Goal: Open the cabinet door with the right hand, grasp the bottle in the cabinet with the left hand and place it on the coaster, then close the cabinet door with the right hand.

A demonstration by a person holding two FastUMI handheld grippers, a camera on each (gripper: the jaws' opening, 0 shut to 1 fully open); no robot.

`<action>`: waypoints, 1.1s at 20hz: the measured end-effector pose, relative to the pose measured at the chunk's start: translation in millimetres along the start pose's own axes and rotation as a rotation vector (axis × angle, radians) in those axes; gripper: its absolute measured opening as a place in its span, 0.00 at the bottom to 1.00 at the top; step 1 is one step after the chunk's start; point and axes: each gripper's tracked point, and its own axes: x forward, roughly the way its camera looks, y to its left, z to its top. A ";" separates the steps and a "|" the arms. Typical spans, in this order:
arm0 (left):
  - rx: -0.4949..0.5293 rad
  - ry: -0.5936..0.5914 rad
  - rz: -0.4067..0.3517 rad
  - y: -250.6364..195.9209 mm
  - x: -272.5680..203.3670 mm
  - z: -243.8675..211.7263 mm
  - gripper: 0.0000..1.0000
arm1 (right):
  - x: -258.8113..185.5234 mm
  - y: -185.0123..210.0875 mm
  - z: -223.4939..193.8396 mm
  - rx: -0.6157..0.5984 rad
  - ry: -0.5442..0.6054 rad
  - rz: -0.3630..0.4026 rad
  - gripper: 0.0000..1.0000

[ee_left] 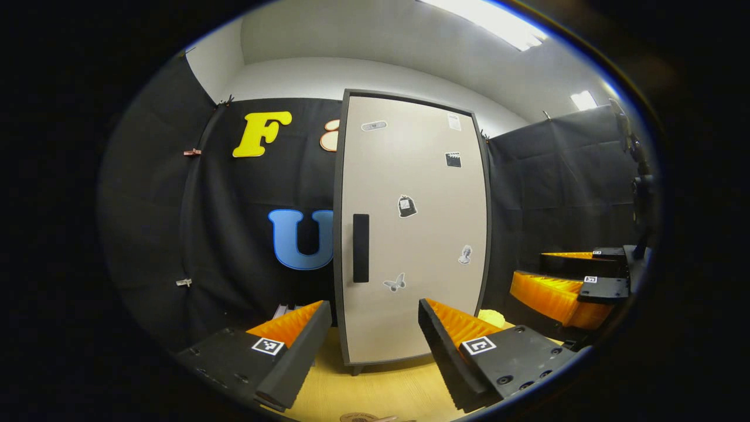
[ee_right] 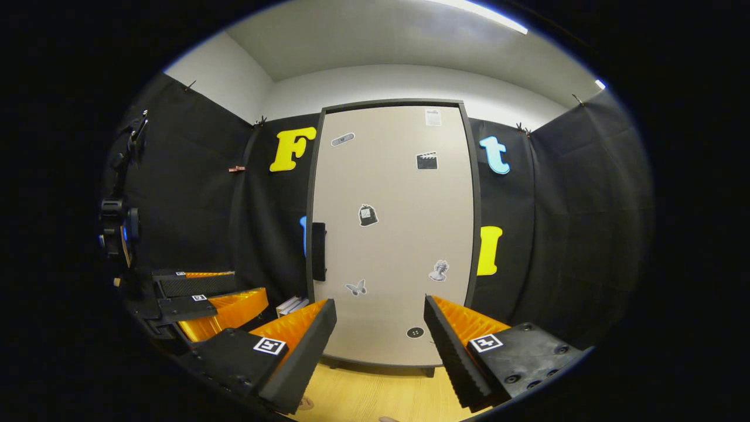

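Note:
A tall cabinet with a beige door [ee_left: 410,234] in a dark frame stands shut on the wooden table, and its inside is hidden. Its black vertical handle [ee_left: 361,248] sits on the door's left edge, also at the handle [ee_right: 319,251] in the right gripper view. My left gripper [ee_left: 374,305] is open in front of the door's lower part, apart from it. My right gripper [ee_right: 379,302] is open too, facing the door [ee_right: 392,234] low down, with nothing between its fingers. A round coaster [ee_left: 360,417] lies on the table at the bottom edge.
The right gripper [ee_left: 527,266] hovers to the right of the cabinet in the left gripper view; the left gripper [ee_right: 249,283] shows at the left in the right gripper view. A yellow object [ee_left: 492,317] lies by the cabinet's right foot. Books [ee_right: 291,305] lie left of it.

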 end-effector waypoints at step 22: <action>-0.008 0.006 0.118 114.5 -9.3 -11.9 0.95 | 114.7 105.8 -7.1 -0.006 -0.021 0.090 0.98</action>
